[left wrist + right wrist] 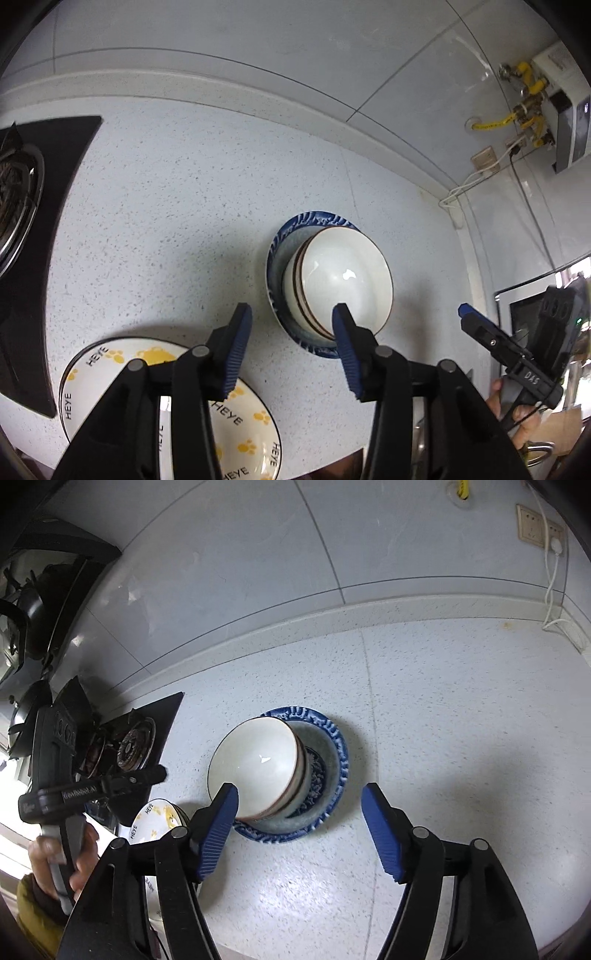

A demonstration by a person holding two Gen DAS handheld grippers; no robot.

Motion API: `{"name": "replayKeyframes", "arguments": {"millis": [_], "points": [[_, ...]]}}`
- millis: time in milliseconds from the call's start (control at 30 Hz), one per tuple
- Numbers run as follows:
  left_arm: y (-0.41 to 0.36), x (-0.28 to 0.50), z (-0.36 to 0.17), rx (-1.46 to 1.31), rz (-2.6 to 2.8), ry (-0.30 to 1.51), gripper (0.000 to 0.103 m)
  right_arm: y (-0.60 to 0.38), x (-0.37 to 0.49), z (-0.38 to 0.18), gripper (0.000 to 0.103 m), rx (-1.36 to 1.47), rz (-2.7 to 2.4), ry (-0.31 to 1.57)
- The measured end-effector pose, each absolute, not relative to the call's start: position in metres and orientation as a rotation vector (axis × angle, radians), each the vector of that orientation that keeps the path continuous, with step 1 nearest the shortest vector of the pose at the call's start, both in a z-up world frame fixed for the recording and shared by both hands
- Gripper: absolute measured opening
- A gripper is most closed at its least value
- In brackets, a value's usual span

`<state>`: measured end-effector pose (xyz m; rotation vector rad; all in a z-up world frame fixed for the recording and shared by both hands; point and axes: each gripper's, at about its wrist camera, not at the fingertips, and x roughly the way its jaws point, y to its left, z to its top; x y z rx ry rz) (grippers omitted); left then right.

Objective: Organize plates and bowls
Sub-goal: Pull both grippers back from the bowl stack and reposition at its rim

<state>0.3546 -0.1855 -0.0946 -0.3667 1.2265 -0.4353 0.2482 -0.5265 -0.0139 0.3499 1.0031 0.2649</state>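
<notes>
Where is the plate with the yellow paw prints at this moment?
The paw-print plate lies on the countertop at the lower left of the left wrist view, under the left gripper, between the stove and the blue plate holding the white bowls.

A: Where does the left wrist view look?
B: Down steeply at the countertop [155, 206], close; stacked bowls [343, 280] at one o'clock.
A: The right?
B: Likewise; the same stacked bowls [258, 764] at eleven o'clock. Both share them.

The bowls [343, 280] sit stacked in the deep plate [295, 229] on the counter [166, 221]; the paw plate [110, 362] lies left, near the stove [22, 206]
</notes>
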Motion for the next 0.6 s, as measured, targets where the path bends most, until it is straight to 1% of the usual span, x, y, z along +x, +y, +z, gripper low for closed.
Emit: {"name": "replayKeyframes", "arguments": {"millis": [67,233,367,467,600], "points": [[-0.176,0.352,-0.091,-0.421,-0.462,1.231,0.045,-0.534,0.243,-0.013,0.068,0.356,0.269,0.989],[-0.151,0.351,-0.084,-0.573,-0.492,1.204,0.045,-0.543,0.242,-0.017,0.069,0.364,0.287,0.972],[-0.139,0.345,-0.076,-0.664,-0.485,1.097,0.045,-0.541,0.247,-0.023,0.069,0.351,0.311,0.967],[-0.138,0.344,-0.078,-0.625,-0.466,1.108,0.045,-0.535,0.253,-0.029,0.069,0.339,0.330,0.983],[-0.145,0.339,-0.074,-0.451,-0.415,1.080,0.045,-0.525,0.254,-0.035,0.069,0.308,0.336,1.005]]}}
